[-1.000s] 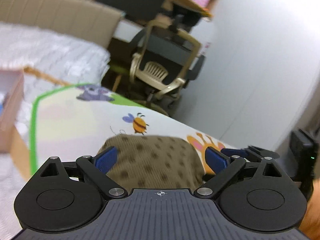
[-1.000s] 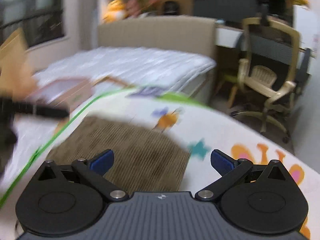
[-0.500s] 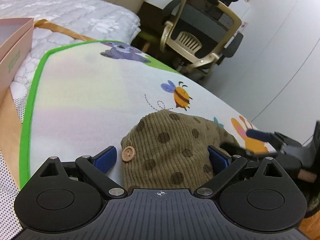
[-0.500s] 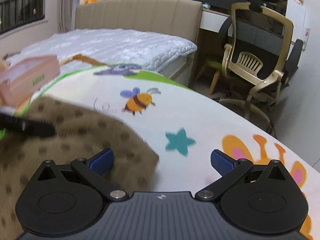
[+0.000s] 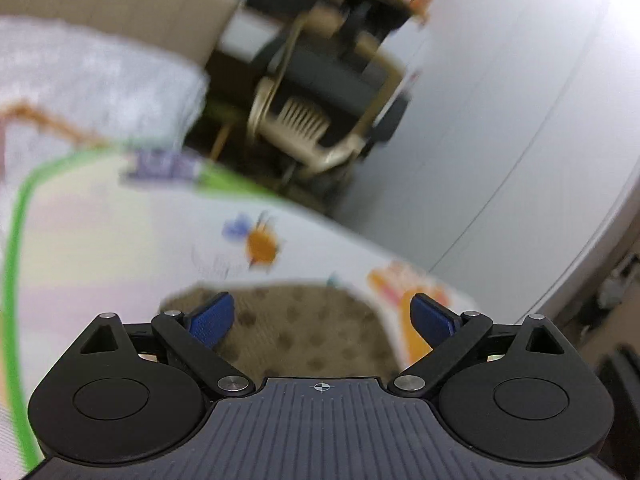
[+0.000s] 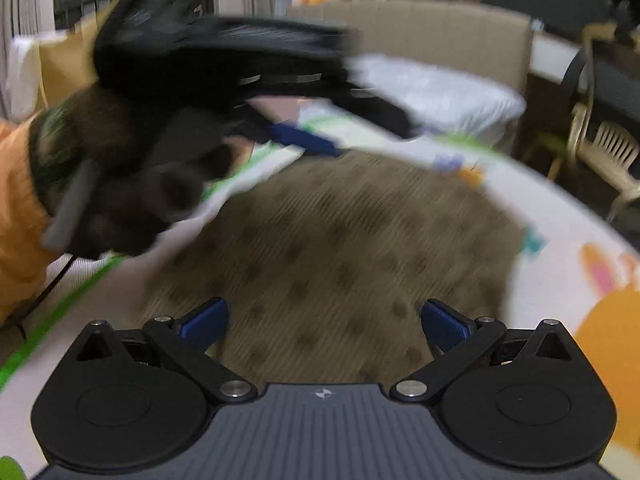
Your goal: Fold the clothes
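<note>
A brown corduroy garment with dark dots [image 5: 304, 328] lies on a cartoon-print play mat [image 5: 100, 248]. My left gripper [image 5: 322, 318] is open and empty just above its near edge. In the right wrist view the garment [image 6: 340, 248] spreads wide under my right gripper [image 6: 324, 320], which is open and empty. The left gripper [image 6: 240, 80], held by a gloved hand, shows blurred at upper left, above the garment's far-left side. Both views are motion-blurred.
A bed with a white quilt [image 5: 92, 80] stands beyond the mat. An office chair [image 5: 320, 112] stands at the back, also in the right wrist view [image 6: 600, 152]. A white wall [image 5: 500, 120] is on the right.
Both grippers have moved fast. The left view has tilted up and back from the garment. The right gripper has swung left, over the garment's middle, and the left gripper now fills its upper left.
</note>
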The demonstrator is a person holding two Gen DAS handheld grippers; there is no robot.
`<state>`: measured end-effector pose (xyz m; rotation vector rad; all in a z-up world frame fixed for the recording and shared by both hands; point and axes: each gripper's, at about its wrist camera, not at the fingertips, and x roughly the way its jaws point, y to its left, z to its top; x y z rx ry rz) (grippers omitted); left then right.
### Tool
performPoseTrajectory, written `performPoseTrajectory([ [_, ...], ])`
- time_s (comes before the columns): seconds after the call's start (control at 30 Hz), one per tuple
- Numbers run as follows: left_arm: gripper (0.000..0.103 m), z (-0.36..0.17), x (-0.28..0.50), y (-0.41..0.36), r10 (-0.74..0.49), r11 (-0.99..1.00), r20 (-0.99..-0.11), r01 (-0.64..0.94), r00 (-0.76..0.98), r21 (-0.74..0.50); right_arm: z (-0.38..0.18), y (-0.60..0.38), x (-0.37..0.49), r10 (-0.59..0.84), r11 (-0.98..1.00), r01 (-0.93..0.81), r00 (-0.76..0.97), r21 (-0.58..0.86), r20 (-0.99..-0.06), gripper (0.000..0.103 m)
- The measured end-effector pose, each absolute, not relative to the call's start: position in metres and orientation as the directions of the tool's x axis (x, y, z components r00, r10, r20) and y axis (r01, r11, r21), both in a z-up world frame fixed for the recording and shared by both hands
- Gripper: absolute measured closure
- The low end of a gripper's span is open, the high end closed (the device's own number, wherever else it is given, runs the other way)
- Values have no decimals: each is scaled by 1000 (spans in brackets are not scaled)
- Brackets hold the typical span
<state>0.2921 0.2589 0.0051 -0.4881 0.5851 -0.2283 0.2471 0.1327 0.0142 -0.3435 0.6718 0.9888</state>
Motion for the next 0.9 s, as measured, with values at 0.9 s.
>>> performPoseTrajectory([
  [0.9, 5, 22, 174, 222, -149, 945, -465, -13, 873, -327, 7, 97, 212, 607, 655, -755, 540, -17, -584, 0],
])
